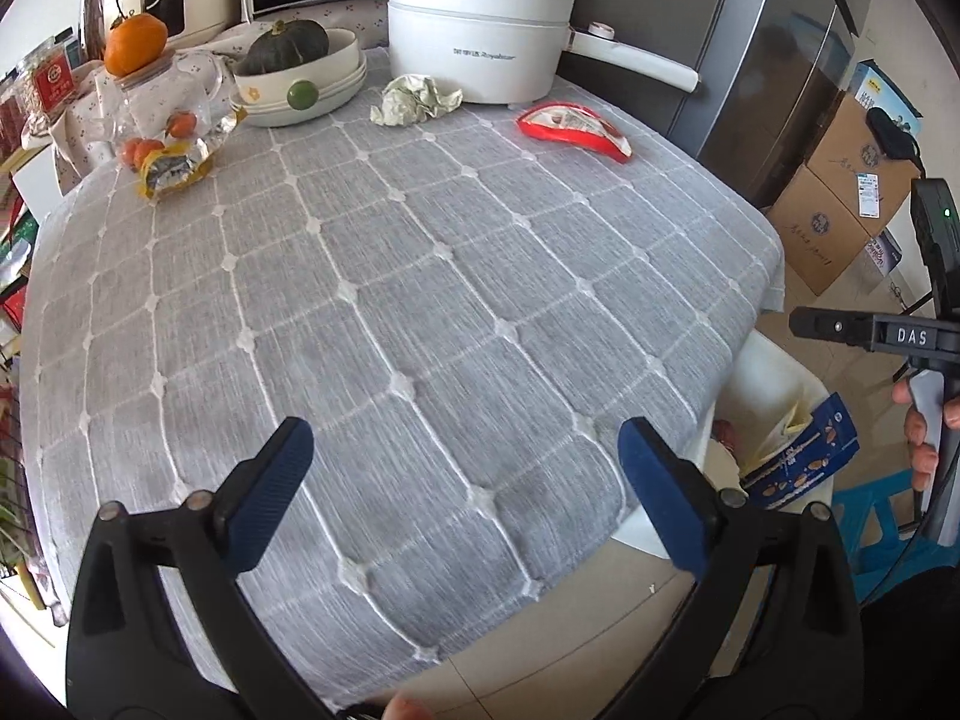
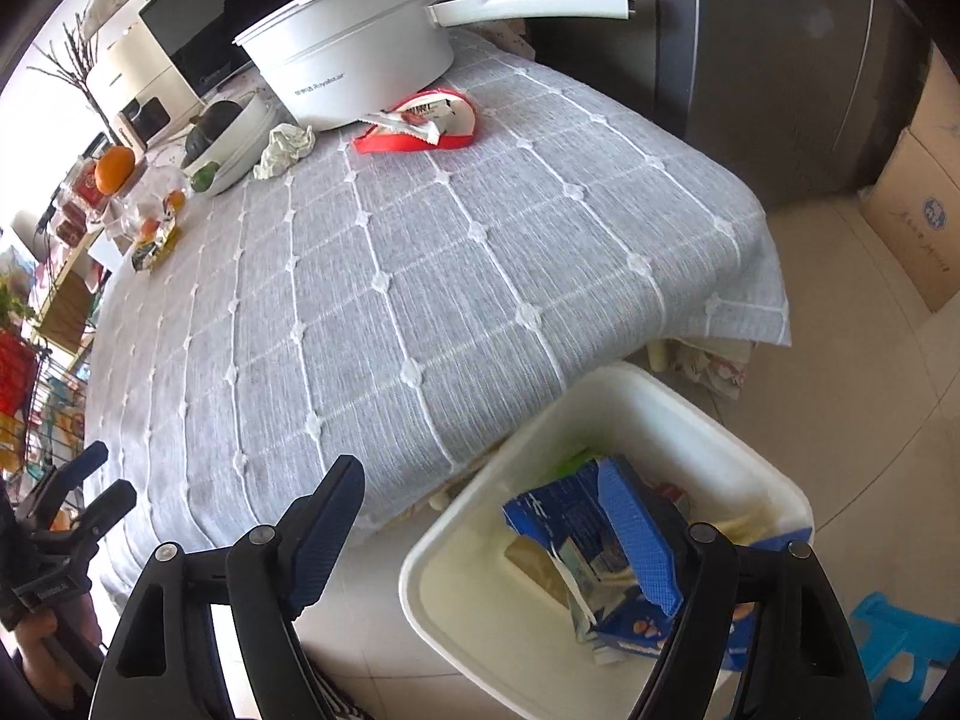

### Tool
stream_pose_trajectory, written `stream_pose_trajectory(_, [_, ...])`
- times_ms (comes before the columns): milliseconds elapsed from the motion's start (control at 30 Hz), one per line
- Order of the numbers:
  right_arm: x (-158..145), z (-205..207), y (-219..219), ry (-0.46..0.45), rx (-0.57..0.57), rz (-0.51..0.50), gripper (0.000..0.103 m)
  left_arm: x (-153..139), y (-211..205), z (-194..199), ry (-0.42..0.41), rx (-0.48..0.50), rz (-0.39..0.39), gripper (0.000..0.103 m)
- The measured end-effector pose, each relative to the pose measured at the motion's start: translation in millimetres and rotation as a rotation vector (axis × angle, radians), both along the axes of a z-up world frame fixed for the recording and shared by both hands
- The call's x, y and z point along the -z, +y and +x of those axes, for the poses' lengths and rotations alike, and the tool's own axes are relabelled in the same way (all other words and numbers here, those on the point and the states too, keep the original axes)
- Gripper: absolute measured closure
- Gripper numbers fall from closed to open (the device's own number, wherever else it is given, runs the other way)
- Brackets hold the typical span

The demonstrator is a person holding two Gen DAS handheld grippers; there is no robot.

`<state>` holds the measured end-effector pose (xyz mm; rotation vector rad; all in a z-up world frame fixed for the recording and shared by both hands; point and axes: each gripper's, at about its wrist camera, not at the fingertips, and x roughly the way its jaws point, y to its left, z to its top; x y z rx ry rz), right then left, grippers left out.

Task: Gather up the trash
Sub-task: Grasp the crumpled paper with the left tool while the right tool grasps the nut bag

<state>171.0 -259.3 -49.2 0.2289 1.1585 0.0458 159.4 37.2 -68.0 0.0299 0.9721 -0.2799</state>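
Note:
A red snack wrapper (image 1: 575,131) lies on the grey tablecloth (image 1: 420,276) near a white pot (image 1: 480,30); it also shows in the right wrist view (image 2: 420,126). A crumpled paper ball (image 1: 414,99) lies left of it, and shows in the right wrist view (image 2: 285,150). A yellow foil wrapper (image 1: 174,168) lies at the left by a glass jar. A white bin (image 2: 600,534) on the floor holds a blue carton (image 2: 576,540). My left gripper (image 1: 468,492) is open and empty over the table's near edge. My right gripper (image 2: 498,534) is open and empty above the bin.
A bowl with a squash (image 1: 300,72), a glass jar (image 1: 162,102) topped with an orange, a microwave and a cooker stand at the back. A grey fridge (image 1: 780,60) and cardboard boxes (image 1: 840,198) are to the right. A blue stool (image 2: 906,642) stands beside the bin.

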Motion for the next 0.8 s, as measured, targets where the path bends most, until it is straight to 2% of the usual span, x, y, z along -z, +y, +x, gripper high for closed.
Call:
stream_pose_trajectory(133, [-3,47,5,-0.043,-0.001,0.033,0.021,-1,4,44,-0.046,0.016,0.039,0.002])
stream_pose_trajectory(267, [-4,94,10,-0.100,0.001,0.040,0.021,-1,5,100,-0.111,0.009,0.013,0.002])
stream_pose_trajectory(367, [-3,128,14,-0.148,-0.018,0.043,0.021,4,0,145,-0.153,-0.006,0.004,0.010])
stream_pose_trajectory(433, [-2,148,17,-0.186,-0.040,0.048,0.021,11,-5,174,-0.168,-0.015,-0.008,0.021])
stream_pose_trajectory(533, [-3,175,26,-0.247,-0.089,0.051,0.021,22,-15,211,-0.191,-0.027,-0.025,0.027])
stream_pose_trajectory(633, [1,200,36,-0.278,-0.141,0.040,0.022,30,-22,242,-0.210,-0.045,-0.047,0.027])
stream_pose_trajectory(800, [22,231,46,-0.273,-0.168,0.020,0.025,41,-28,274,-0.210,-0.084,-0.088,0.027])
